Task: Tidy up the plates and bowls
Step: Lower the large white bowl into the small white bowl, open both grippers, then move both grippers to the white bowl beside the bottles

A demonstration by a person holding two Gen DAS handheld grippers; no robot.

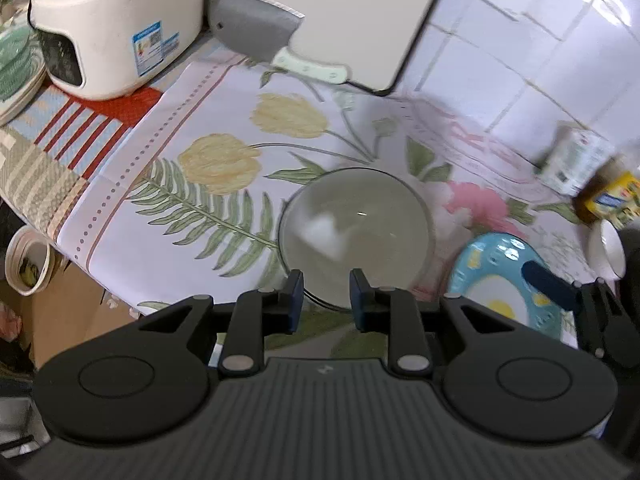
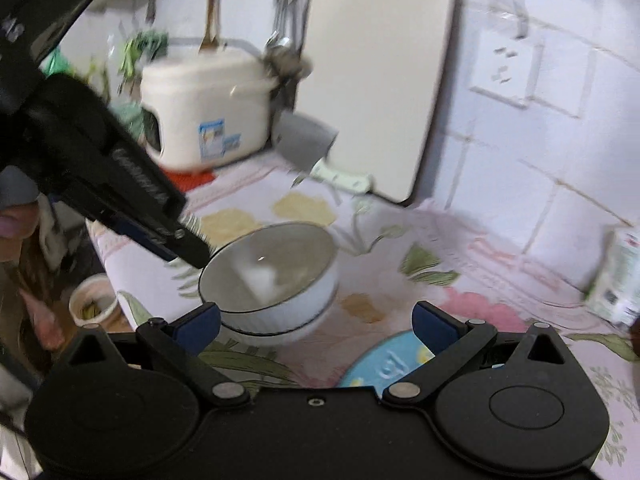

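Observation:
A white bowl with a dark rim [image 1: 356, 236] stands on the flowered tablecloth; it also shows in the right wrist view [image 2: 272, 280]. My left gripper [image 1: 326, 300] is open, its blue-padded fingers just short of the bowl's near rim; from the right wrist view it [image 2: 188, 246] comes in from the left beside the rim. A blue plate with an egg picture [image 1: 508, 284] lies to the right of the bowl, also in the right wrist view [image 2: 384, 364]. My right gripper [image 2: 316, 326] is wide open above the plate's edge, empty. Green plates [image 1: 16, 64] are stacked at far left.
A white rice cooker [image 1: 116, 24], a cleaver [image 1: 260, 32] and a white cutting board [image 1: 344, 12] stand at the back by the tiled wall. A carton [image 1: 576, 160], a jar [image 1: 612, 196] and a white cup [image 1: 606, 252] are at right. The table edge drops off at left above a tub [image 1: 28, 264].

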